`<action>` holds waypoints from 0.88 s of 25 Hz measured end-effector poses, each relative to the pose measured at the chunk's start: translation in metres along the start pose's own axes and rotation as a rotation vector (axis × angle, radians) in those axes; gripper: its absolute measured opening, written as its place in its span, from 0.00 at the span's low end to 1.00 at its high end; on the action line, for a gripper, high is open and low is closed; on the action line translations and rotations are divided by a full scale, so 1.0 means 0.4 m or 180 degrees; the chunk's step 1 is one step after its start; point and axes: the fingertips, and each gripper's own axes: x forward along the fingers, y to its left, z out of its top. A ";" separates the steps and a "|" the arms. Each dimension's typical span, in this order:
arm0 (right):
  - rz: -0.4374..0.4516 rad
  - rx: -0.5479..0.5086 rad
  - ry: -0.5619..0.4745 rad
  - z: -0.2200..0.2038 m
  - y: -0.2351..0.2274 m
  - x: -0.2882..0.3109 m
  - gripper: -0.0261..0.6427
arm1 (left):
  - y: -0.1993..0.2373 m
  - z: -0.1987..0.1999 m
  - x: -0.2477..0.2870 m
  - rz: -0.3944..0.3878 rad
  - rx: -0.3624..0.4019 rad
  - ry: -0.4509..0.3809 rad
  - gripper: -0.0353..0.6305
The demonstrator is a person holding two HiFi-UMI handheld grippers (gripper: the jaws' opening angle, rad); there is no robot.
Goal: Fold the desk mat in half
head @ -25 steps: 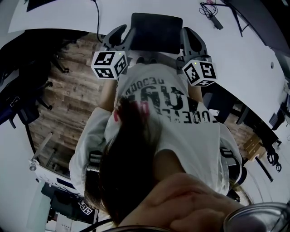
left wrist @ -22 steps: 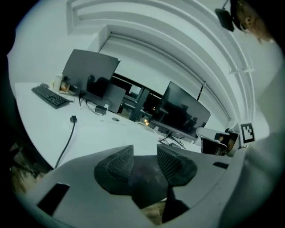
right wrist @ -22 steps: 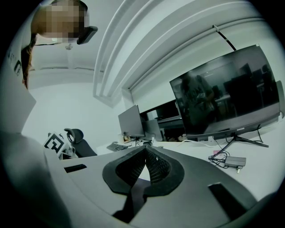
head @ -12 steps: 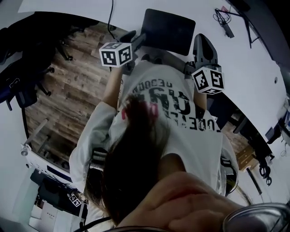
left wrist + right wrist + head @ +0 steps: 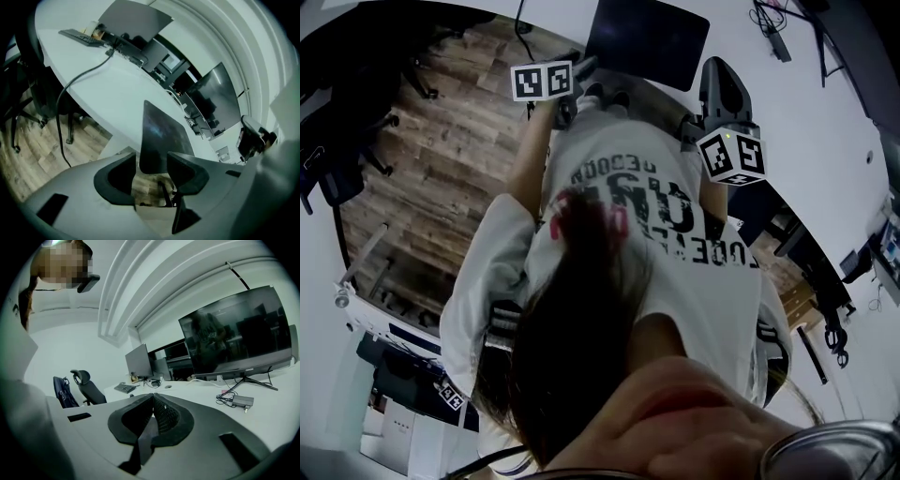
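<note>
Left claw (image 5: 151, 159) stands wide, its jaws just having been opening, the near end of the mat (image 5: 161, 133) framed between them, unpinched. Mat lies flat at the table's (image 5: 108, 89) near edge. Right claw (image 5: 152, 401) is closed and empty by that edge. Risk: the jaws could skid over the thin mat or shove it away; a one-sided lift would fold it crooked.

White table (image 5: 834, 131) — dark desk mat (image 5: 649, 42) flat near its edge, a cable (image 5: 84, 72) hanging over the side.
</note>
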 end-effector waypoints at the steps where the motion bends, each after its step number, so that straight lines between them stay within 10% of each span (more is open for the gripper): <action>1: -0.0006 -0.0004 0.0014 -0.003 -0.001 -0.004 0.04 | 0.005 -0.009 0.010 -0.0018 -0.0051 0.0036 0.33; 10: -0.0071 0.0013 0.0074 -0.018 -0.013 -0.026 0.04 | 0.024 -0.019 0.059 -0.0164 -0.0352 0.0079 0.26; 22: 0.0018 -0.0008 0.0093 -0.016 0.006 -0.011 0.04 | -0.001 -0.001 0.020 -0.0080 -0.0121 -0.0104 0.07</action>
